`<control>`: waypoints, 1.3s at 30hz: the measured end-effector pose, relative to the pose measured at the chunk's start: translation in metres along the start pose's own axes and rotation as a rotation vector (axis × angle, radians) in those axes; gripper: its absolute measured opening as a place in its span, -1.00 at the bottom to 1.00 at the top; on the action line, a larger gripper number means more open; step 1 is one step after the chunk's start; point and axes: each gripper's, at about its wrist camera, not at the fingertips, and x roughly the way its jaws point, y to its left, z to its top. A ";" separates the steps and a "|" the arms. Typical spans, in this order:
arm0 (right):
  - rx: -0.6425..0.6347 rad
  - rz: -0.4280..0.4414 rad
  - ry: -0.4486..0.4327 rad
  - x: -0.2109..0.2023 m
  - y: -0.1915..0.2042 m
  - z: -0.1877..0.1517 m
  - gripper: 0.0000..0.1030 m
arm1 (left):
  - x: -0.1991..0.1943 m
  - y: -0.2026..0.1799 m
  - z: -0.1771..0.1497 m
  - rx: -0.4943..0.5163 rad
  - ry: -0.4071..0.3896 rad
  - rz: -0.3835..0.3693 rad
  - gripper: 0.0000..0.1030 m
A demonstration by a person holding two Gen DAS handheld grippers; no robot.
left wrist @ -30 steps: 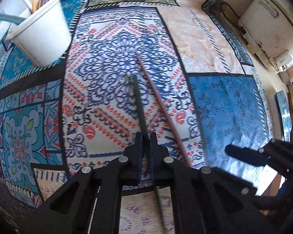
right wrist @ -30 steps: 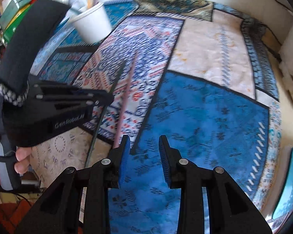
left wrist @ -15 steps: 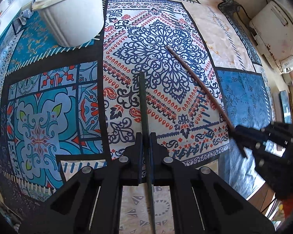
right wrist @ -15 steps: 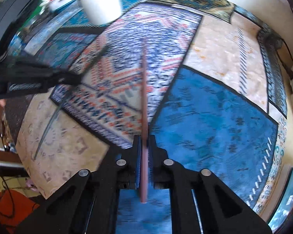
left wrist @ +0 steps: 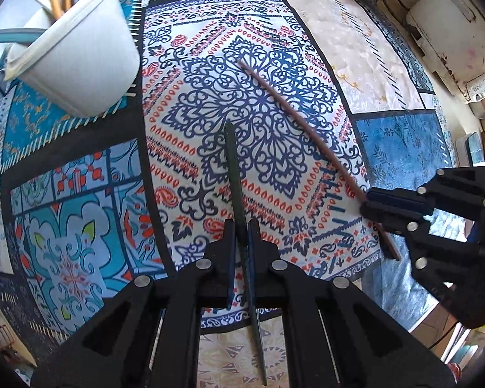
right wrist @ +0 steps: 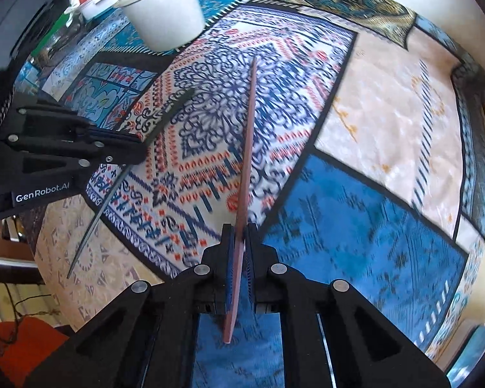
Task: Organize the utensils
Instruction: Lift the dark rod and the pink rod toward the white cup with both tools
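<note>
A patterned patchwork cloth (left wrist: pixel 268 135) is spread across the work surface. A white cup (left wrist: pixel 77 55) with thin sticks in it is seen standing on the cloth's far left part. The left gripper (left wrist: pixel 241 226) is clamped on a dark green chopstick (left wrist: pixel 234 174), which is pointed away over the cloth. The right gripper (right wrist: pixel 239 229) is clamped on a reddish-brown chopstick (right wrist: pixel 247 135), likewise held above the cloth. The two chopsticks are kept apart, right of the cup.
</note>
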 end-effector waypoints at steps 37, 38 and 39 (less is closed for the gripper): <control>-0.001 -0.035 0.071 0.021 0.000 0.048 -0.84 | -0.139 0.046 -0.030 -0.143 -0.392 0.035 -0.93; -0.013 -0.042 0.068 0.022 0.000 0.049 -0.84 | -0.141 0.046 -0.030 -0.145 -0.398 0.036 -0.93; -0.022 -0.048 0.066 0.023 0.001 0.051 -0.85 | -0.143 0.047 -0.030 -0.146 -0.403 0.036 -0.93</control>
